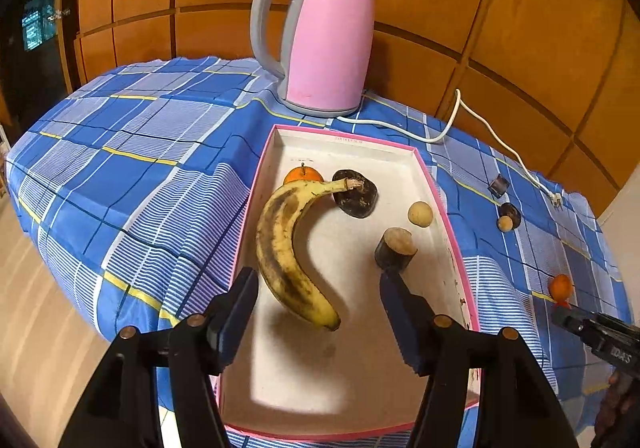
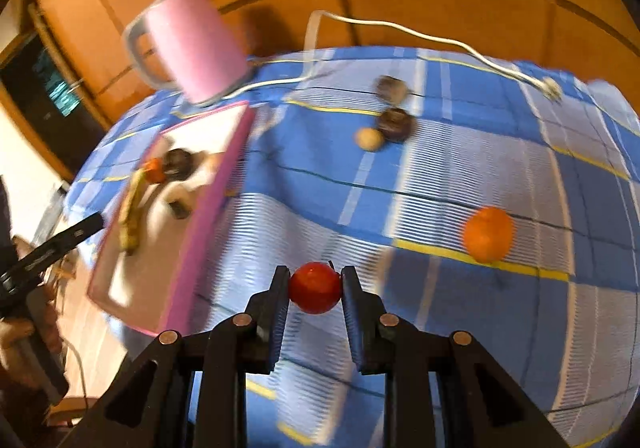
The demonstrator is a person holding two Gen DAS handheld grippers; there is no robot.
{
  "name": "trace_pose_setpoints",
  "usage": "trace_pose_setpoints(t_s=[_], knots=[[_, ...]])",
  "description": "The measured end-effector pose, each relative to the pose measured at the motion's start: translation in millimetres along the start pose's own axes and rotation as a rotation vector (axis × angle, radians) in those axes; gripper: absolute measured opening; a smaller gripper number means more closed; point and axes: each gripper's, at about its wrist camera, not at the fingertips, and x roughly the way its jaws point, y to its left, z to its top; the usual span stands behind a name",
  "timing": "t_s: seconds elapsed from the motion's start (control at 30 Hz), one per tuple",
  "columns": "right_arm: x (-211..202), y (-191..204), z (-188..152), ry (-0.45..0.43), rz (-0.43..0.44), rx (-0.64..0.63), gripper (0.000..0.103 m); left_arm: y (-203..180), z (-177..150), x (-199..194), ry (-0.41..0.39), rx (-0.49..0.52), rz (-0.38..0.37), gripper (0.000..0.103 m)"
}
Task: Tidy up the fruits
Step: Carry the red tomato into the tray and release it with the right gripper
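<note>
My left gripper hangs open over the pink-rimmed box, its fingers either side of a spotted banana that lies inside, touching neither. The box also holds an orange, a dark fruit, a small tan fruit and a dark cut piece. My right gripper is shut on a small red fruit, lifted above the checked cloth. Loose on the cloth lie an orange, a tan fruit and a dark fruit.
A pink kettle stands behind the box, and its white cord trails over the cloth to the right. A small dark object lies near the cord. The table edge drops off to the left onto a wooden floor. Wooden panels close the back.
</note>
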Motion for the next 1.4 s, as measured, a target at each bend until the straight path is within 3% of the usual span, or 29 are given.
trace_pose_setpoints(t_s=[0.37, 0.8, 1.17, 1.4], knots=[[23.2, 82.9, 9.6, 0.046, 0.107, -0.211, 0.026, 5.4, -2.8, 0.4, 0.005, -0.013, 0.0, 0.064], [49.3, 135.5, 29.8, 0.047, 0.121, -0.359, 0.026, 29.9, -1.2, -2.7, -0.012, -0.066, 0.029, 0.064], [106.0, 143.4, 45.9, 0.128, 0.031, -0.403, 0.026, 39.2, -2.6, -0.6, -0.003, -0.089, 0.035, 0.064], [107.0, 134.4, 44.3, 0.112, 0.0, -0.38, 0.032, 39.5, -4.6, 3.7, 0.012, -0.089, 0.043, 0.064]])
